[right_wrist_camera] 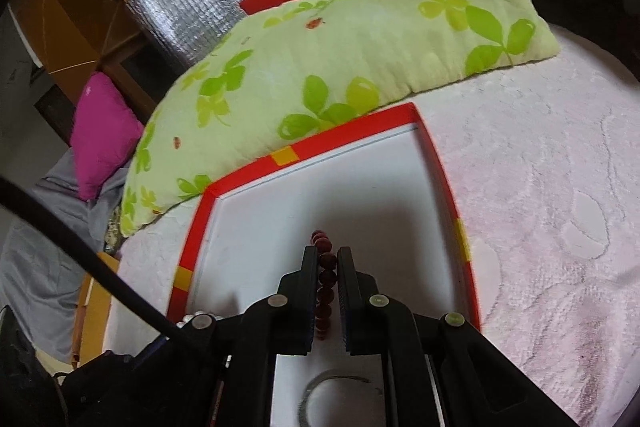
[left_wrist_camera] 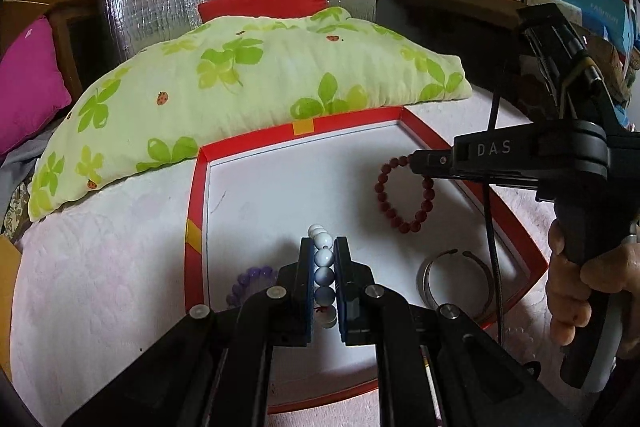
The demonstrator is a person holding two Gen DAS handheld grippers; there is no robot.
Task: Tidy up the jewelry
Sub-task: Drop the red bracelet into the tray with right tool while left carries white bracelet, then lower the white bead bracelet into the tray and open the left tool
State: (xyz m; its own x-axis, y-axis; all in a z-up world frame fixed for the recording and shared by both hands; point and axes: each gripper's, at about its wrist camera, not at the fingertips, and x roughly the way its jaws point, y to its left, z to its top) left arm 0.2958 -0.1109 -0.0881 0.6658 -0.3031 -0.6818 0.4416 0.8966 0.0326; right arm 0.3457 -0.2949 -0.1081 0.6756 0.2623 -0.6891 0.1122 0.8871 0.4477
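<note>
Between each gripper's nearly shut jaws, a clamped bracelet: white beads (left_wrist_camera: 322, 259) left, red beads (right_wrist_camera: 326, 279) right.

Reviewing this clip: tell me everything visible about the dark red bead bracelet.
The dark red bead bracelet is a loop of round, matte, dark red beads. The right gripper is shut on its upper part, so the loop hangs open over the white floor of the red-rimmed tray; whether its lowest beads touch the floor cannot be told. In the right wrist view, beads run in a line between the fingers.
</note>
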